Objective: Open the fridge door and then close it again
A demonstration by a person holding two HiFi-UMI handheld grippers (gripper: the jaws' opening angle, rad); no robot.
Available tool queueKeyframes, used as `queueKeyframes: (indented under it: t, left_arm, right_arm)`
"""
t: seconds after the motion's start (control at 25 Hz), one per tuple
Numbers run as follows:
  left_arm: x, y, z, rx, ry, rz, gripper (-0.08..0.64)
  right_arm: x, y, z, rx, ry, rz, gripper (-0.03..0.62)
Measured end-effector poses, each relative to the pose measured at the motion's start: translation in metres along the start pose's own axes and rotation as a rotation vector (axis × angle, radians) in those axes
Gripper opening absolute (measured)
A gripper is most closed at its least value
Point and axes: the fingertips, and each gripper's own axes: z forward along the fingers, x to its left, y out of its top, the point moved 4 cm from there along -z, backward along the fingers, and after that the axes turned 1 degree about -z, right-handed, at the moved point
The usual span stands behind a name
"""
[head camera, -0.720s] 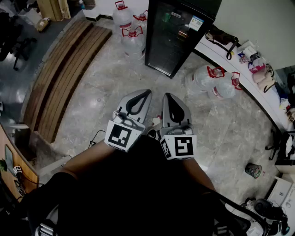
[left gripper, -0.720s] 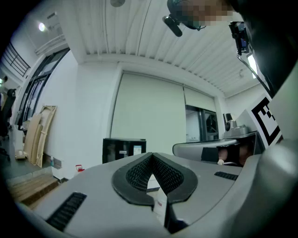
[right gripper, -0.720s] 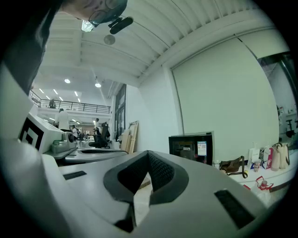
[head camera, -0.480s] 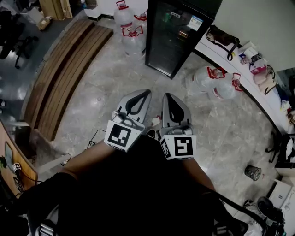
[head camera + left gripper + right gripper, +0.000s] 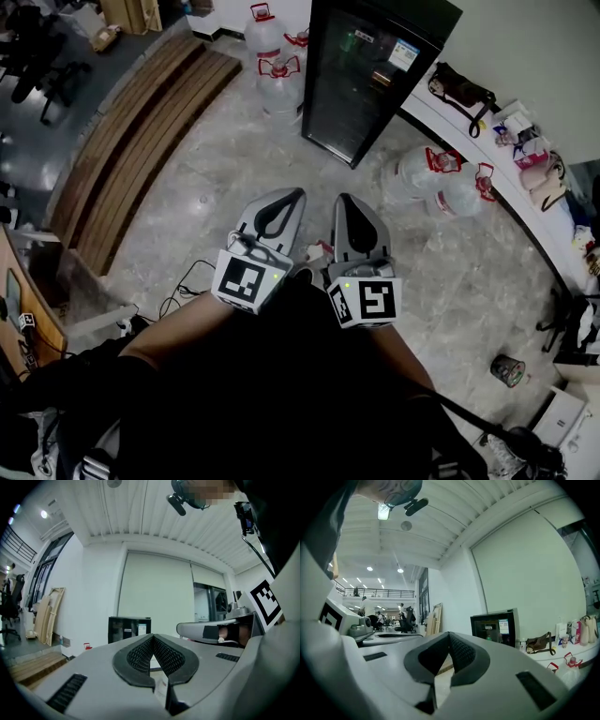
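A black fridge (image 5: 370, 70) with a glass door stands shut against the far wall, well ahead of me; the fridge (image 5: 129, 629) shows small in the left gripper view and the fridge (image 5: 494, 627) in the right gripper view. My left gripper (image 5: 298, 193) and right gripper (image 5: 340, 198) are held side by side, level, in front of my body and pointing at the fridge. Both have their jaws shut with nothing between them. Neither touches the fridge.
Large water bottles (image 5: 274, 66) stand left of the fridge and more bottles (image 5: 441, 183) lie to its right. A white counter (image 5: 487, 141) with a bag and small items runs along the right wall. Wooden planks (image 5: 131, 150) lie at left. A small bin (image 5: 507, 369) stands at right.
The fridge and floor have slid slightly in the head view as I moved a little forward. Both grippers keep the same pose, side by side and shut.
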Motion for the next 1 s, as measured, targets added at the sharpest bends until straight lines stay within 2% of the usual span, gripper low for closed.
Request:
queueKeyframes:
  t: [0.28, 0.52, 0.68, 0.88, 1.0]
  left_arm:
    - [0.034, -0.010, 0.015, 0.004, 0.049, 0.009, 0.006]
    - [0.089, -0.016, 0.073, 0.004, 0.068, -0.031, 0.006]
    - [0.141, -0.023, 0.128, 0.011, 0.064, -0.052, 0.006]
    - [0.221, -0.030, 0.210, 0.042, 0.003, -0.092, 0.006]
    - [0.269, -0.030, 0.258, 0.052, -0.027, -0.086, 0.006]
  right_arm:
    - [-0.009, -0.012, 0.029, 0.016, 0.009, 0.029, 0.015]
    - [-0.037, -0.017, 0.089, 0.061, -0.014, -0.007, 0.015]
    - [-0.063, -0.027, 0.154, 0.080, -0.043, -0.005, 0.015]
    - [-0.091, -0.031, 0.260, 0.107, -0.073, -0.001, 0.015]
    - [-0.109, -0.030, 0.316, 0.119, -0.110, -0.001, 0.015]
